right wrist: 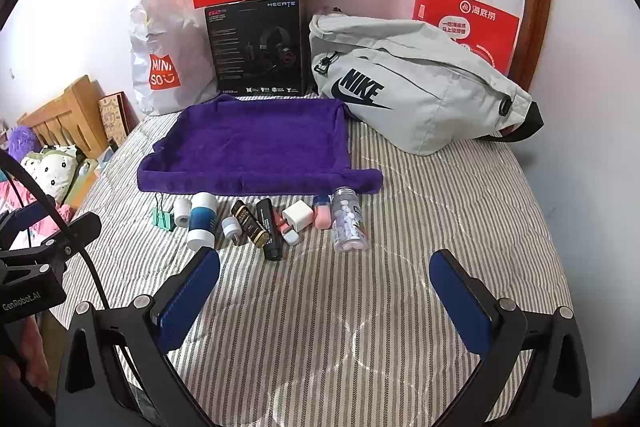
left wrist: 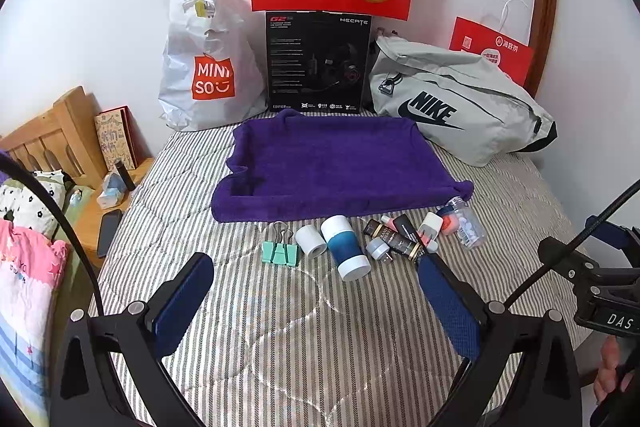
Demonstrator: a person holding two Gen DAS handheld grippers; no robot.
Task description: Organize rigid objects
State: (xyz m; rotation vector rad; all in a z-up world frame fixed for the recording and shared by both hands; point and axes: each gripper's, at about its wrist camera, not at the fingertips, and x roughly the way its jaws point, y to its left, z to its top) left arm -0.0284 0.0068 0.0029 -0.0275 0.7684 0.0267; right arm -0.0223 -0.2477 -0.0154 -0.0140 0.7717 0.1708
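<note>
So the small rigid stuff, from binder clip (left wrist: 280,254) to pill bottle (right wrist: 349,225), sits lined up just near of the purple towel (left wrist: 336,163), probably its destination, while left gripper (left wrist: 316,301) and right gripper (right wrist: 326,297) hover nearer, both wide open and empty.

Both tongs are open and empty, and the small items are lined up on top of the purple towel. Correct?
Not quite. The small items, like the green binder clip and pill bottle, lie on the striped bedcover in front of the purple towel, as both wrist views show.
</note>
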